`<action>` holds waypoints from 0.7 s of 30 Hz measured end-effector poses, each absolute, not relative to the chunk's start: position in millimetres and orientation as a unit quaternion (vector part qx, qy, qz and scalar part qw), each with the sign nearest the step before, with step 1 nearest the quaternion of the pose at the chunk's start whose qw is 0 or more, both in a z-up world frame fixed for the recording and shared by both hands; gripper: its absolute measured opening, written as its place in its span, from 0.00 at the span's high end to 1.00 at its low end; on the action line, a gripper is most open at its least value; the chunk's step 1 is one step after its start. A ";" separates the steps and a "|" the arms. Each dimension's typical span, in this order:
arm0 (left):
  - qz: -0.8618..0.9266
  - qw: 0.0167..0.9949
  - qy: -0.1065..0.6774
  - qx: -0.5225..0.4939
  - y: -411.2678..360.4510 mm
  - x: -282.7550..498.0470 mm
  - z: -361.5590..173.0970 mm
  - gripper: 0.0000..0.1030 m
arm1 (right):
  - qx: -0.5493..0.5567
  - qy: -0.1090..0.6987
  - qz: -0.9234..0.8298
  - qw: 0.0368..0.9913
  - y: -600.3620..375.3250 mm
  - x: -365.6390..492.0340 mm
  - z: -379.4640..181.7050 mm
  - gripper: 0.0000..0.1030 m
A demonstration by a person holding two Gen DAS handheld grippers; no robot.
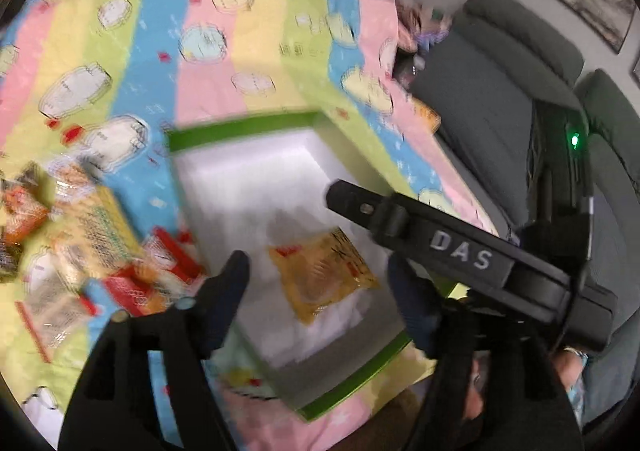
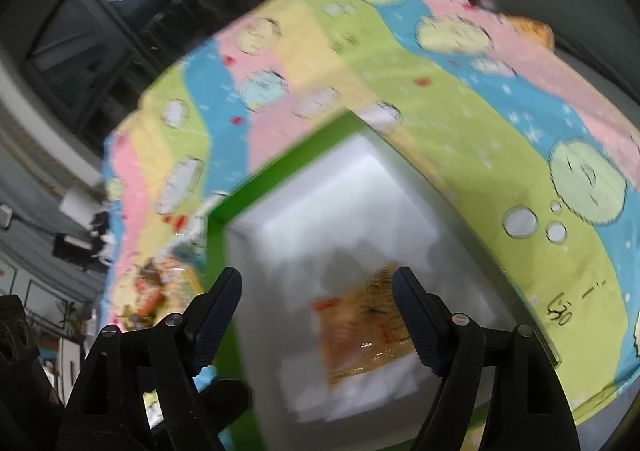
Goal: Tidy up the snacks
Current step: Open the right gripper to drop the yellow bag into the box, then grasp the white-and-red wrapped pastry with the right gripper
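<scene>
A green-rimmed box (image 1: 240, 128) with a white inside stands on the pastel striped cloth (image 1: 120, 51). One yellow snack packet (image 1: 324, 275) lies flat on the box floor. My left gripper (image 1: 318, 271) hangs open above it, nothing between its fingers. The right gripper's black body crosses the box's right side in the left wrist view. In the right wrist view the same box (image 2: 218, 235) and yellow packet (image 2: 364, 331) lie below my right gripper (image 2: 318, 291), which is open and apart from the packet. A pile of red, orange and yellow snack packets (image 1: 80, 243) lies left of the box.
A grey sofa (image 1: 500, 111) stands right of the table, with pictures on the wall behind. More packets (image 1: 412, 23) sit at the cloth's far right edge. A hand (image 1: 572, 367) shows at the lower right. Dark windows (image 2: 100, 31) lie beyond the table.
</scene>
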State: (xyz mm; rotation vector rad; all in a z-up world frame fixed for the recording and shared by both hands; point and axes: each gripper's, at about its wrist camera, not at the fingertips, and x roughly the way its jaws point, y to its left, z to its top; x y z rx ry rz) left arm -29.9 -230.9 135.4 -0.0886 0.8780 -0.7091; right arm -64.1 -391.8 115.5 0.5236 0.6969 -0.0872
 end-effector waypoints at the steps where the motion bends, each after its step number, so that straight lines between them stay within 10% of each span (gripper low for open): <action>1: -0.329 0.852 0.403 -0.045 -216.6 -32.4 141.5 0.19 | 0.245 0.330 -0.036 0.911 -384.9 -66.0 121.2 0.21; 13: -0.142 0.896 0.404 -0.121 -33.3 -5.2 112.2 0.02 | 0.188 0.319 0.115 0.922 -267.9 -44.2 142.6 0.13; 21: -0.139 0.850 0.474 -0.182 13.9 20.4 42.2 0.20 | 0.169 0.428 0.183 0.869 -187.3 13.3 76.6 0.21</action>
